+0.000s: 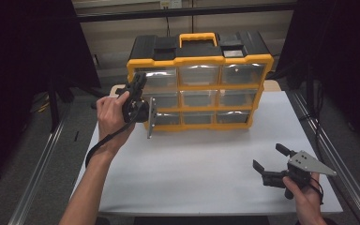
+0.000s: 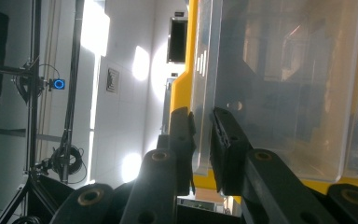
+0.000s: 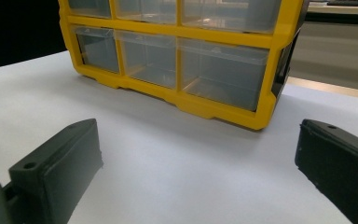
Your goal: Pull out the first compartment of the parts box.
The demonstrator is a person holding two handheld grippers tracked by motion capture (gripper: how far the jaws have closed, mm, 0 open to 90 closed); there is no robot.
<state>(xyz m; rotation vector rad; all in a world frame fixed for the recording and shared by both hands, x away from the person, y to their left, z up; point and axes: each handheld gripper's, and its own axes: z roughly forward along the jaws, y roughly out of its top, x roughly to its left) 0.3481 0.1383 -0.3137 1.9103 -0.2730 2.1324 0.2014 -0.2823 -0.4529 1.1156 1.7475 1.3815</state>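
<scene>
Right tool (image 1: 268, 168): nearest the camera in the high view, your right hand (image 1: 304, 194) holds it low over the near right part of the worktop (image 1: 192, 168); its jaws are spread wide with nothing between them, pointing toward the organiser.
Left tool (image 1: 136, 86): your left hand (image 1: 112, 115) holds it up at the organiser's left end; in the left gripper view its jaws are pressed onto the front lip of a clear drawer (image 2: 270, 88), one pad before the lip, one behind it.
Drawer: clear plastic, in the organiser's left column; whether top or middle row you cannot tell for sure from the high view.
Organiser (image 1: 199, 61): yellow frame, black top with a yellow handle (image 1: 197, 37), three rows of three clear drawers; it stands upright at the far middle of the worktop.
Right gripper view: the organiser's (image 3: 223, 109) lower drawers sit ahead, well apart from your right tool's (image 3: 198, 163) pads.
</scene>
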